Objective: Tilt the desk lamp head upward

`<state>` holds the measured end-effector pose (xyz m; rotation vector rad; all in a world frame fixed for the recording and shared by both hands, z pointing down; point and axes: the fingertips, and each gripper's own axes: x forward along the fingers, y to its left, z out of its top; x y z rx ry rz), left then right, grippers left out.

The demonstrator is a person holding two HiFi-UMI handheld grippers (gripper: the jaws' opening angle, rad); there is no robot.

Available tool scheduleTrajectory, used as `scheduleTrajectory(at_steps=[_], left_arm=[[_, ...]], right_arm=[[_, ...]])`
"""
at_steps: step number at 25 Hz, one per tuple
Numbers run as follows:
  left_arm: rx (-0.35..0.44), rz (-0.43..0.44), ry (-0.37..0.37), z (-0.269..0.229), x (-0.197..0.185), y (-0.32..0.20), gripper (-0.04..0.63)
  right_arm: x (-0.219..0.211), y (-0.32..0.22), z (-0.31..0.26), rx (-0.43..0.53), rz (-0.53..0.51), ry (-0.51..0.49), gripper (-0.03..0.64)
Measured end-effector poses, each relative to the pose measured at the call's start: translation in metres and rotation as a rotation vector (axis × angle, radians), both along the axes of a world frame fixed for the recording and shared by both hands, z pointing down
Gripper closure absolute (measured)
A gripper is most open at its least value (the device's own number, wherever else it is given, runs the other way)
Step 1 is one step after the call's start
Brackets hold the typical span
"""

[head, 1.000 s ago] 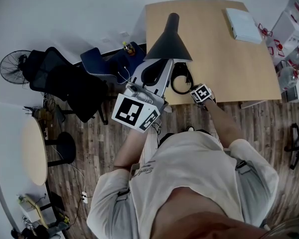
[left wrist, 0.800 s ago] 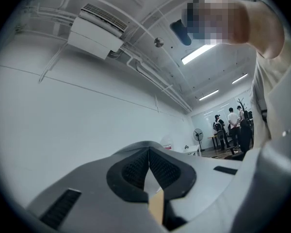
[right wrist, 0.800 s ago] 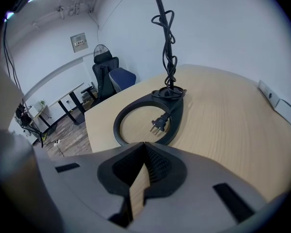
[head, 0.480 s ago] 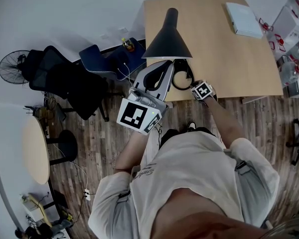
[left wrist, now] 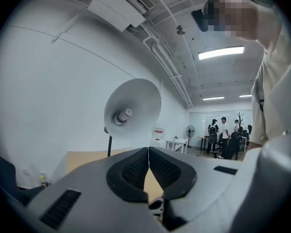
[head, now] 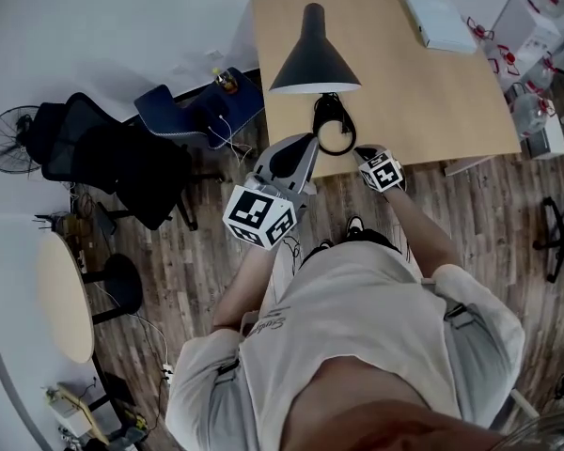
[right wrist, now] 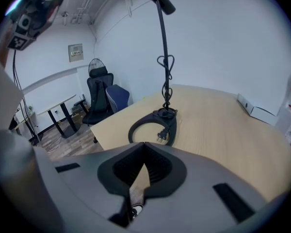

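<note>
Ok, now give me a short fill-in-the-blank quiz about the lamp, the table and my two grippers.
The lamp's base is shaped like a ____.
The lamp shade is ____ on the outside.
The jaws of the left gripper and the right gripper are both ____, holding nothing.
The white box lies on the ____.
Missing words: ring; black; shut; table.

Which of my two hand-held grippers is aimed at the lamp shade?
The left hand-held gripper: it looks up into the lamp shade at the bulb, while the right hand-held gripper faces the ring base on the desk.
</note>
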<state>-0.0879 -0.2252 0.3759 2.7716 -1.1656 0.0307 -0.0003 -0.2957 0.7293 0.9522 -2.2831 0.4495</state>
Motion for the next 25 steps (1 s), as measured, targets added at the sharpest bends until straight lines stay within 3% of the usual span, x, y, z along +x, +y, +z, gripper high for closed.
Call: scheduleTrajectory(at_steps=[4,8,12,17,25], left_arm=[[-0.029,0.025,0.006,0.007,-0.012,0.017,0.580],[-0.033,0.041,-0.027,0.020,-0.021,0.027,0.580],[-0.072,0.067,0.003,0.037,-0.026,0.030,0.580],[-0.082,0.074,0.027,0.040,-0.026,0.033,0.580],[-0.068,0.079,-0.005,0.034,-0.022,0.043,0.580]], right_arm=[[0.000,0.032,-0.055,0.075,0.023,-0.049,0.621],[-0.005,0.059,-0.125,0.229,0.064,-0.098,0.621],[-0.016,0.079,-0.191,0.369,0.091,-0.145,0.621],[-0.019,0.102,-0.251,0.464,0.081,-0.158,0.621],[-0.021,0.123,-0.329,0.622,0.055,-0.238,0.621]])
